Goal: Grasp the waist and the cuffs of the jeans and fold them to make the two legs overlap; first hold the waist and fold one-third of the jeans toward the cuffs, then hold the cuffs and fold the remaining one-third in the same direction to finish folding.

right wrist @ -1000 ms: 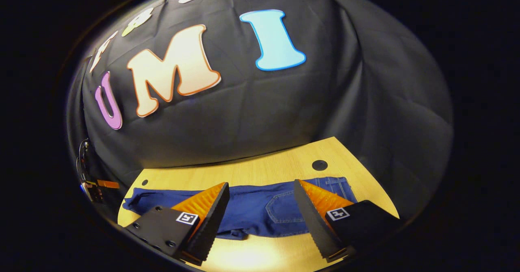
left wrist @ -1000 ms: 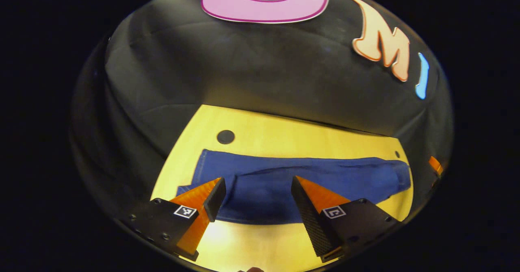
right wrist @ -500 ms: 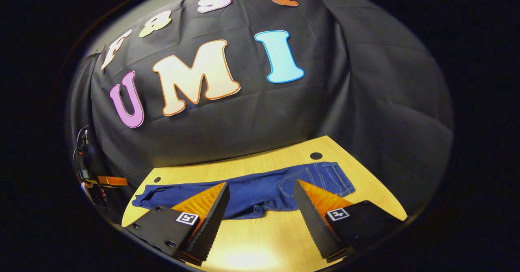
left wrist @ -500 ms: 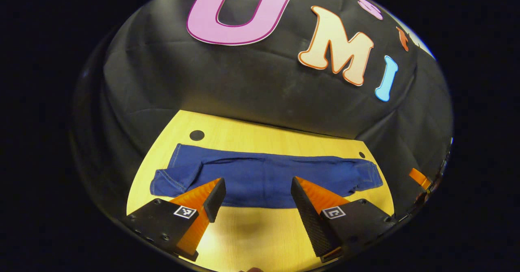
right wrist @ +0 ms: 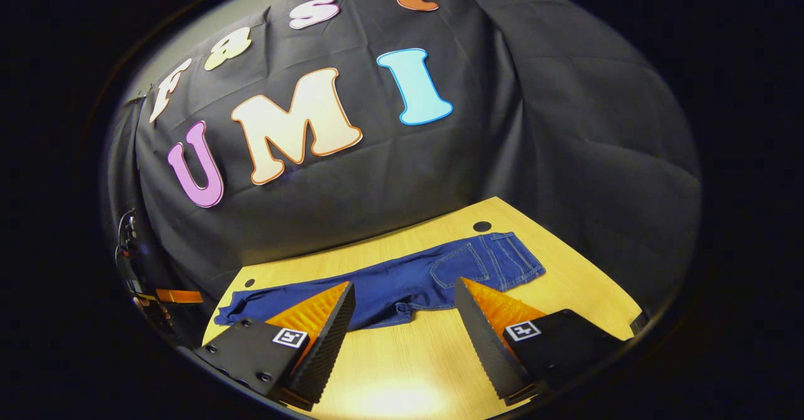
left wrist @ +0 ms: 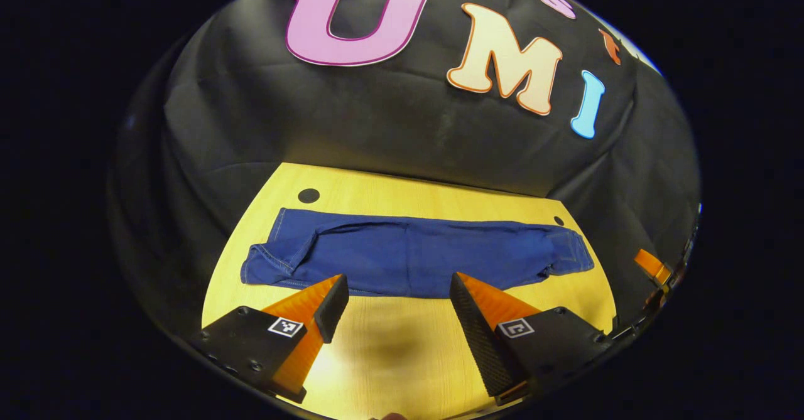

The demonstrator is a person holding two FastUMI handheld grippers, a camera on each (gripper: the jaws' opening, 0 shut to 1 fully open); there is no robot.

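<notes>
While both grippers hang above the near part of the wooden table (left wrist: pixel 402 357), we see the blue jeans (left wrist: pixel 414 253) lying flat and stretched out lengthwise along the table's far edge, close to the black booth wall. In the left gripper view, the left gripper (left wrist: pixel 392 294) has its fingers spread wide with nothing between them; their tips hover just short of the jeans' near edge, and we cannot tell their height over the wood. The cuffs (left wrist: pixel 270 263) lie toward the table's left end, one leg end turned slightly outward, near a round dark hole (left wrist: pixel 308 196) at the far left corner. The waist (left wrist: pixel 575 253) lies toward the right end, beside a smaller dark hole (left wrist: pixel 558 221).

In the right gripper view, the right gripper (right wrist: pixel 405 297) is likewise spread apart and holds nothing. From here we see the jeans (right wrist: pixel 402 282) running across the table (right wrist: pixel 565 288), with the waist and its stitched back pockets (right wrist: pixel 487 263) at the far right corner next to the round hole (right wrist: pixel 482 226), and the leg ends (right wrist: pixel 242 301) reaching to the left end. The denim shows a few soft wrinkles along the middle. Bare wood lies between both grippers and the garment.
</notes>
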